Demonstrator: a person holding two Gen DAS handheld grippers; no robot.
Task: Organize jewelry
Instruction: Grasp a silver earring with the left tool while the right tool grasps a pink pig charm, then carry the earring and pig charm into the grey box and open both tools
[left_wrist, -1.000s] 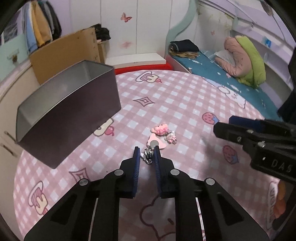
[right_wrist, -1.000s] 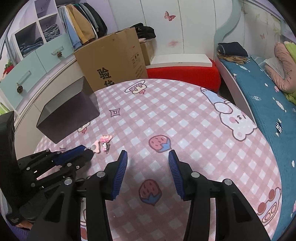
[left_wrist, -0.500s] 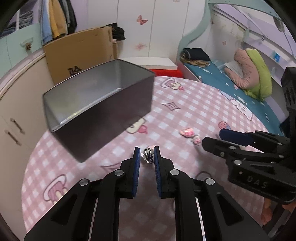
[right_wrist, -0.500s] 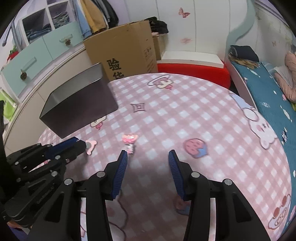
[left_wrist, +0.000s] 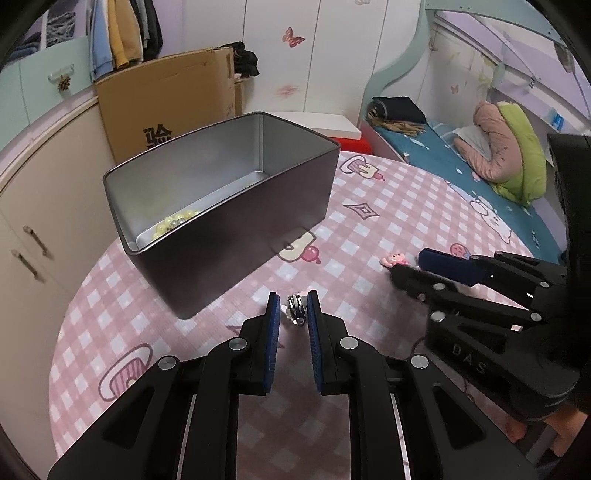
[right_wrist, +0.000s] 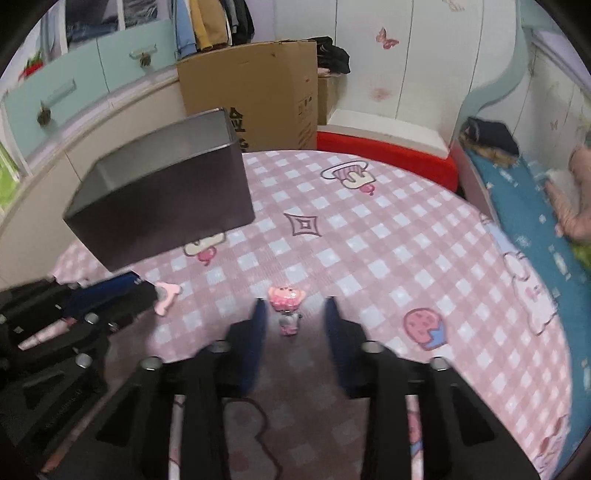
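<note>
Jewelry: a small silver clasp (left_wrist: 295, 309) sits pinched in the left gripper (left_wrist: 292, 308) near the metal tin (left_wrist: 236, 229). The right gripper (right_wrist: 291, 321) hangs wide apart around a pink charm (right_wrist: 286, 299).

Two wrist views — shared tin (left_wrist: 236, 206)

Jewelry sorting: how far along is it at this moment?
Done: a yellow-green bead bracelet lies inside the metal tin. In hand: the left hand-held gripper is shut on a small metal-clasped charm. Left: the pink charm on the tablecloth, between the open right hand-held gripper's fingers.
</note>
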